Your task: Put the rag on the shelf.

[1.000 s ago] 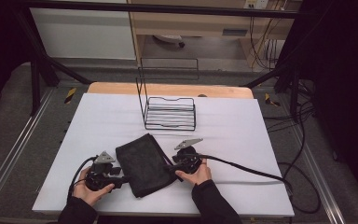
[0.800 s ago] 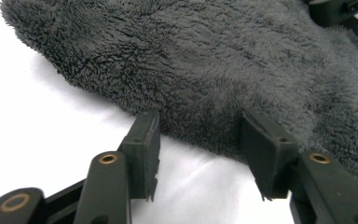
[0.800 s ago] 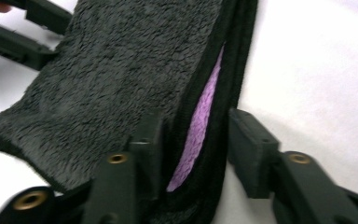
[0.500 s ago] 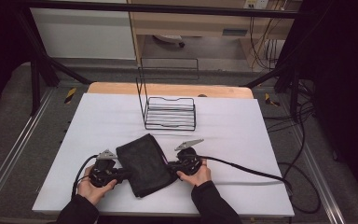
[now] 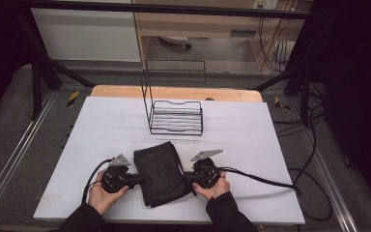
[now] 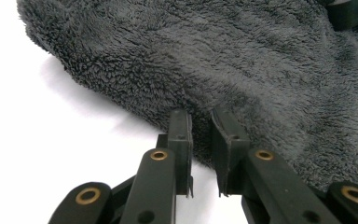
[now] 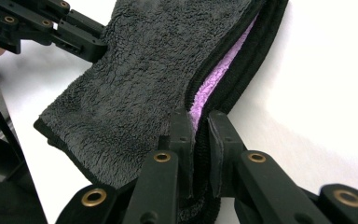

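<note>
Shifted slightly, both hand-held grippers [image 5: 136, 181] [image 5: 187, 178] pinch the folded towel [image 5: 160, 171] on the white table [image 5: 251, 145].

The left gripper [image 5: 136, 180] is moving right, in toward the folded dark grey fluffy towel [image 5: 160, 171]. A moment ago it was sitting a little way off the towel's left edge, and now its black jaws are touching that edge. In the left gripper view the jaws are standing close together with the fuzzy edge at their tips. The person's left hand [image 5: 104, 193] is sliding right with it. The towel is changing shape too. Before, it was lying wide and slanted, and now it is looking narrower and straighter, with its left side pushed in toward the right gripper [image 5: 189, 176].
</note>
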The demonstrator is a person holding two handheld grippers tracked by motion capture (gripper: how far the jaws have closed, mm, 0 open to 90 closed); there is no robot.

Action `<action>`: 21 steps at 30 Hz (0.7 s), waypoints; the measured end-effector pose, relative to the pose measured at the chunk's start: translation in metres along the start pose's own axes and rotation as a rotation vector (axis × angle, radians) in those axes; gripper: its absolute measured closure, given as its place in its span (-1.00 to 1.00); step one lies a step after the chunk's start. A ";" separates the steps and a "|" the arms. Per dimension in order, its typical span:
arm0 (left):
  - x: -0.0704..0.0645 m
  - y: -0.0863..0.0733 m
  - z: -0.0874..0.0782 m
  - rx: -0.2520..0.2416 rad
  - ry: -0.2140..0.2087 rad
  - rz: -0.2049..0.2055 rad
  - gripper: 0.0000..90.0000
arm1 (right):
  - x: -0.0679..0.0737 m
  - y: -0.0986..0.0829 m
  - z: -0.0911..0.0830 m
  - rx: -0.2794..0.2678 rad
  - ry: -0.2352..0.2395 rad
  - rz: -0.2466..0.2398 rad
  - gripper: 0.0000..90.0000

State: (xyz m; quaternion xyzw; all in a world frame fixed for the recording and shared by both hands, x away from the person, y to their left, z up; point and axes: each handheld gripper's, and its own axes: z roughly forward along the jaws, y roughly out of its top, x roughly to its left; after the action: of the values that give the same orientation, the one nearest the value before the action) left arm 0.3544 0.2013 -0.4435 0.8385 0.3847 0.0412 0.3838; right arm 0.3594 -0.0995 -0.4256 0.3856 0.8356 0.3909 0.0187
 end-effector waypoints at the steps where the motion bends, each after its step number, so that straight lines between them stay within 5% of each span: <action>1: -0.001 0.000 0.001 -0.001 -0.003 0.010 0.72 | 0.003 -0.006 -0.004 0.003 -0.013 0.004 0.82; 7: -0.004 0.000 -0.001 -0.010 0.010 0.037 0.63 | -0.003 -0.014 -0.001 0.001 -0.017 -0.012 0.60; 10: -0.003 0.001 -0.005 -0.026 0.029 0.053 0.51 | -0.010 -0.004 -0.003 -0.071 -0.031 -0.057 0.31; 11: -0.003 0.001 -0.008 -0.035 0.042 0.056 0.37 | -0.020 0.009 -0.003 -0.133 -0.025 -0.047 0.10; 12: -0.003 0.001 -0.008 -0.035 0.042 0.056 0.30 | -0.020 0.009 -0.003 -0.133 -0.025 -0.047 0.10; 16: -0.001 0.000 -0.011 -0.038 0.067 0.065 0.07 | -0.044 0.041 0.022 -0.164 -0.059 -0.034 -0.14; 21: 0.002 -0.001 -0.016 -0.051 0.077 0.058 -0.07 | -0.060 0.059 0.054 -0.138 -0.059 -0.014 -0.05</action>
State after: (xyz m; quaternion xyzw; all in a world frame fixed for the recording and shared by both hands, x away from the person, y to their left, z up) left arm 0.3493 0.2135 -0.4338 0.8370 0.3737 0.0941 0.3886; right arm 0.4569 -0.0809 -0.4403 0.3890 0.8084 0.4358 0.0728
